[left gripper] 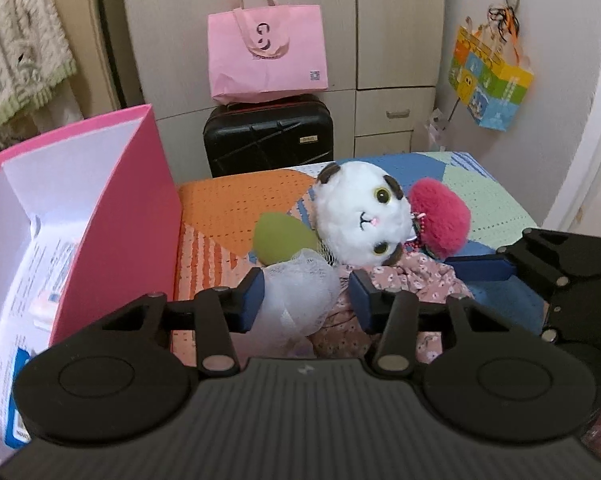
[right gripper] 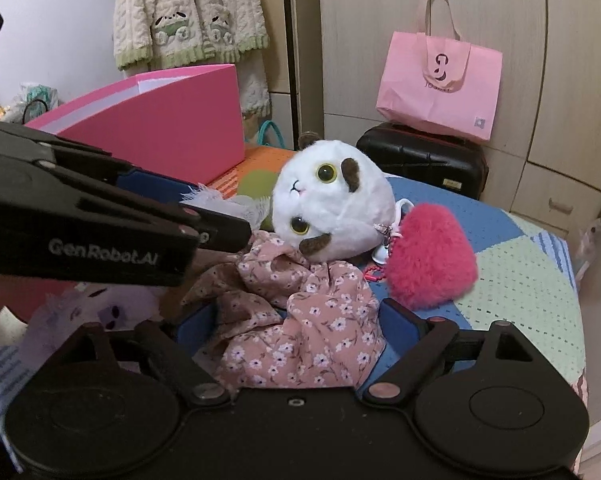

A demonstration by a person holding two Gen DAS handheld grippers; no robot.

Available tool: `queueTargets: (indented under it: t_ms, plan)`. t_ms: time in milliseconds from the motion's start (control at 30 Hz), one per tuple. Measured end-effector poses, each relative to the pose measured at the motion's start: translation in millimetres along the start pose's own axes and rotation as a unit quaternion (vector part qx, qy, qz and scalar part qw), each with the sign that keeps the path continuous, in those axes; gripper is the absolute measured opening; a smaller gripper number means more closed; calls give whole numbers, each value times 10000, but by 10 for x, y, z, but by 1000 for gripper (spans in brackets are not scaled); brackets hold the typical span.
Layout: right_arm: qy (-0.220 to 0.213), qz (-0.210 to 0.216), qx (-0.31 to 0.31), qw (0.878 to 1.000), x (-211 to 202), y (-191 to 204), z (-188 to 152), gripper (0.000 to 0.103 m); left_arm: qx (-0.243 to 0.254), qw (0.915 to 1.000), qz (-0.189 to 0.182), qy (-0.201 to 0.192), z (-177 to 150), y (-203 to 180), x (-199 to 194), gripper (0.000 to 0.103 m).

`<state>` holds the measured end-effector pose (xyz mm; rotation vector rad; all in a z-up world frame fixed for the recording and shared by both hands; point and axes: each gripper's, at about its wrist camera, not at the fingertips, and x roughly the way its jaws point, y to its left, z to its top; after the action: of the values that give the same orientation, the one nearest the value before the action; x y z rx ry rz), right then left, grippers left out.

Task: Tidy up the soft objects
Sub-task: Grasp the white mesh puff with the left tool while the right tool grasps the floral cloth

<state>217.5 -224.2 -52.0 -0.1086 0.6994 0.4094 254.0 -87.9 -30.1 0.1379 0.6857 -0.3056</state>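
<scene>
On the patchwork bed cover (left gripper: 228, 208) lie a white plush cat head (left gripper: 360, 216) (right gripper: 332, 208), a pink fluffy heart (left gripper: 440, 220) (right gripper: 432, 256), a green pad (left gripper: 280, 236) and a crumpled pink floral cloth (left gripper: 412, 280) (right gripper: 312, 320). My left gripper (left gripper: 306, 300) (right gripper: 220, 216) is shut on a white mesh puff (left gripper: 300, 292) in front of the cat head. My right gripper (right gripper: 296, 320) stands wide open around the floral cloth, its pads not squeezing it. One of its fingers (left gripper: 480, 268) reaches in from the right.
An open pink box (left gripper: 120, 208) (right gripper: 172, 136) with papers inside stands at the left on the bed. Behind the bed are a black suitcase (left gripper: 268, 136), a pink bag (left gripper: 266, 56) and wardrobe doors. A fluffy white thing (right gripper: 100, 312) lies under the left gripper.
</scene>
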Motion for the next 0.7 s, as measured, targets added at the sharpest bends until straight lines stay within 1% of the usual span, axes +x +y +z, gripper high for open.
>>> queueTargets:
  t_ms: [100,133,167,200,267,300,367,400,467,533,600,700]
  plan:
    - [-32,-75,-95,9999,2,31,-18,91,-173,9997,171,17,-26,64,42,46]
    - [-48,-106,-120,9999,0,38,-24,89,-222,9995,214,35,-32,77,61,46]
    - [-80,-149,-144,9998,-5,42,-33,85,-266,9993,244,60,-43,98,84,46]
    - [-126,-168,-172,9996,-16,52,-46,82,-272,9993,244,80,-54,109,103,46]
    - [-171,-135,-175,9996,-46,49,-62,72,-274,9993,246,79,-85,102,111,46]
    - [-182,-135,-181,9996,-61,54,-69,69,-300,9992,234,71,-92,102,116,46]
    - [-202,-132,-208,9995,-85,67,-68,52,-295,9993,243,45,-103,104,117,45]
    - [-207,-107,-212,9995,-97,70,-70,47,-273,9992,276,16,-114,103,115,40]
    - [-199,-45,-195,9996,-126,79,-83,23,-197,9992,337,-34,-123,85,116,34]
    - [-214,-34,-153,9996,-161,90,-105,19,-183,9991,358,-113,-143,74,108,31]
    - [-272,-113,-87,9995,-197,97,-137,18,-173,9989,328,-279,-178,76,86,27]
    - [-378,-197,137,9990,-262,72,-202,18,-119,9985,314,-425,-217,75,56,26]
